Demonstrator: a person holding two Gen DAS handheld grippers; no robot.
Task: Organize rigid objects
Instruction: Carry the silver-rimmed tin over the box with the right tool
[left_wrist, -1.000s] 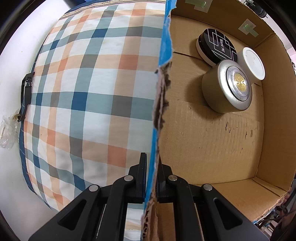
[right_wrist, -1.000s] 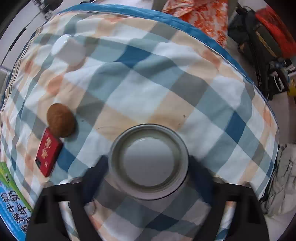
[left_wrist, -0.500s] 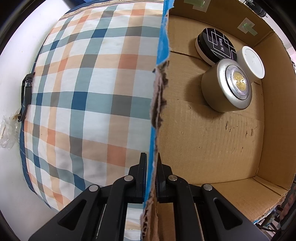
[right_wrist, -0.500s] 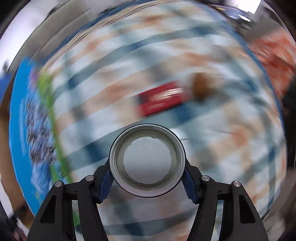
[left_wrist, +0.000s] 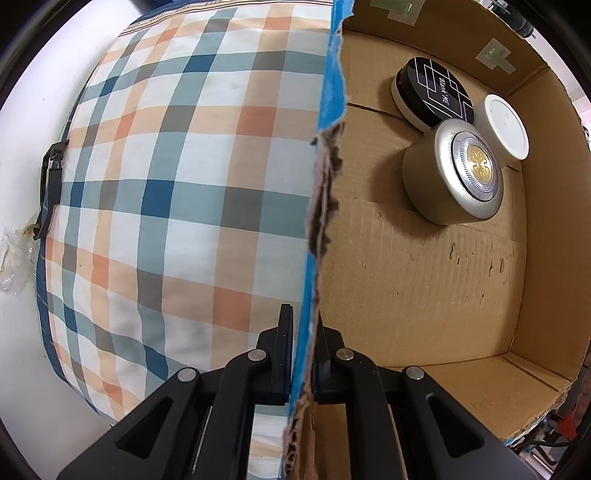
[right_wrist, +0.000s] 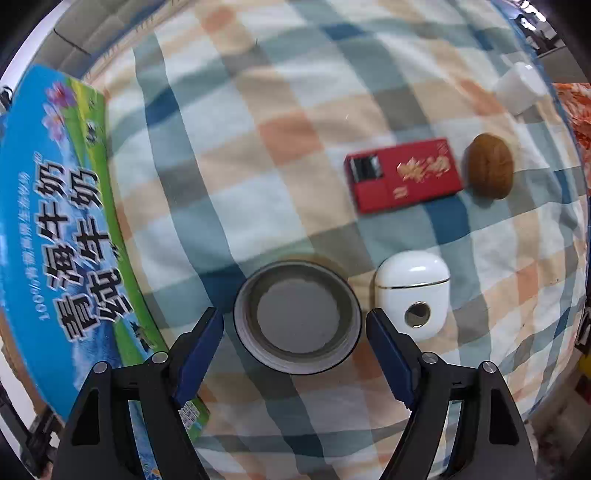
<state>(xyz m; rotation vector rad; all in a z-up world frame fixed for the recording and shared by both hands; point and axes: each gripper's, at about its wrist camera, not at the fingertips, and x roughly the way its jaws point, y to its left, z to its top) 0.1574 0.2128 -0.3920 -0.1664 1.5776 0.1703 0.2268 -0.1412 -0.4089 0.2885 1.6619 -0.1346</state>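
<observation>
My left gripper (left_wrist: 303, 321) points down and is shut on the torn side wall (left_wrist: 321, 206) of a cardboard box. Inside the box lie a black round tin (left_wrist: 436, 96), a silver round tin (left_wrist: 454, 177) and a white-lidded jar (left_wrist: 504, 125). In the right wrist view a round grey tin (right_wrist: 299, 310) stands on the checked bedspread between the fingers of my right gripper (right_wrist: 295, 325). Its jaws are opening, and a gap shows on each side between the blue pads (right_wrist: 388, 354) and the tin.
A white earbud case (right_wrist: 413, 291) sits just right of the tin, close to the right finger. Farther off lie a red flat box (right_wrist: 402, 173), a walnut (right_wrist: 489, 166) and a white cup (right_wrist: 521, 86). The box's blue printed outer wall (right_wrist: 55, 221) rises at the left.
The right gripper swung across the bedspread with the grey tin and rolled, then let go of it; the tin now stands free between the jaws. The left gripper has not moved.
</observation>
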